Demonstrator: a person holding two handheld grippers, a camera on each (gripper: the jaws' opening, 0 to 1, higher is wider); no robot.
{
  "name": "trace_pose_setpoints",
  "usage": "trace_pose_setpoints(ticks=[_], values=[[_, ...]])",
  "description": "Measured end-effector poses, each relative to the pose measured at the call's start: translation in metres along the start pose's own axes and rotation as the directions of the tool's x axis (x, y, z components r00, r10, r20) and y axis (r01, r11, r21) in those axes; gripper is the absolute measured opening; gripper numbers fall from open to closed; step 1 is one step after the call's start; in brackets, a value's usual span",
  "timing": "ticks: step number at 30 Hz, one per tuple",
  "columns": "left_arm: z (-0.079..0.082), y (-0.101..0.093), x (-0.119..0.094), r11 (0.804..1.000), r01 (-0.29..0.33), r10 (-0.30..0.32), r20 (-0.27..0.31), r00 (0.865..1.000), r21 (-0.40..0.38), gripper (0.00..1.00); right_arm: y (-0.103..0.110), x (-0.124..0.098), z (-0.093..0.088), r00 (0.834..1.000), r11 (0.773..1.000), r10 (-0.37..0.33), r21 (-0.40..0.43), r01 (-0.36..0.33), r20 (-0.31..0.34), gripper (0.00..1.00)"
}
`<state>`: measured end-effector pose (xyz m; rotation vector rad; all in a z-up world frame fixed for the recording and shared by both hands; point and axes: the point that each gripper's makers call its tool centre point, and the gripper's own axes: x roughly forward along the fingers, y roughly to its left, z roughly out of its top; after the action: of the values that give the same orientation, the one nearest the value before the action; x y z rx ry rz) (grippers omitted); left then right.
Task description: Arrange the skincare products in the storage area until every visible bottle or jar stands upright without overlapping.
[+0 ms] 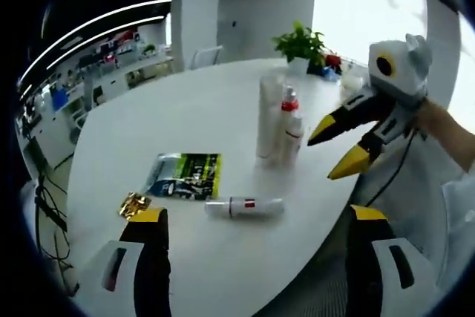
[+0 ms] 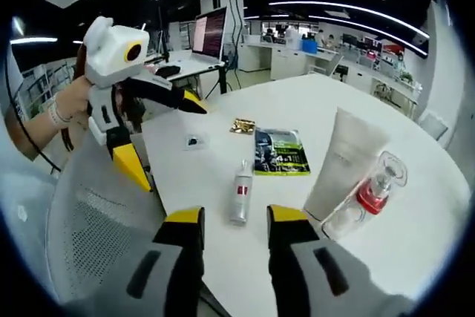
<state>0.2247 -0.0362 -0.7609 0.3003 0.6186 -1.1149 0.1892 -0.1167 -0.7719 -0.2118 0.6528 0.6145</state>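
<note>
While the left gripper (image 1: 256, 220) hung wide open and empty in the left gripper view, a small white bottle (image 1: 244, 207) lay flat on the white table (image 1: 185, 109), near an upright tube (image 1: 269, 116) and spray bottle (image 1: 290, 133). Seen in the right gripper view, the right gripper (image 2: 236, 217) hovered parted and empty just before that bottle (image 2: 240, 192).

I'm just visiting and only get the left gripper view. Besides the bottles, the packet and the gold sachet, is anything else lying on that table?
Observer: Yes, a small dark object lies on the table, close to the gold sachet.
Operator: What's behind my camera?
Observer: A lit monitor standing on a desk beyond the table.
Operator: And who's carrying my camera?
Observer: A person's hand, with a band around the wrist.
</note>
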Motion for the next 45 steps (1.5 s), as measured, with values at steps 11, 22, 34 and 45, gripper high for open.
trace_pose_setpoints(ticks=[11,22,34,45], values=[[-0.002,0.001,0.005,0.999,0.007,-0.007,0.002,1.000,-0.033,0.97,-0.001,0.045,-0.011,0.992,0.998,0.050,-0.019,-0.053,-0.118,0.34],[-0.013,0.000,0.012,0.998,0.021,-0.022,-0.025,0.999,-0.066,0.97,-0.001,0.092,-0.029,0.963,0.996,0.085,0.017,-0.083,-0.255,0.35],[-0.021,-0.002,0.013,0.993,0.029,-0.033,-0.035,0.999,-0.113,0.97,-0.006,0.115,-0.043,0.929,0.993,0.071,-0.061,-0.100,-0.364,0.32],[-0.018,-0.004,0.018,0.990,0.041,-0.045,-0.023,0.999,-0.135,0.97,-0.014,0.119,-0.046,0.915,0.989,0.065,-0.094,-0.111,-0.398,0.24]])
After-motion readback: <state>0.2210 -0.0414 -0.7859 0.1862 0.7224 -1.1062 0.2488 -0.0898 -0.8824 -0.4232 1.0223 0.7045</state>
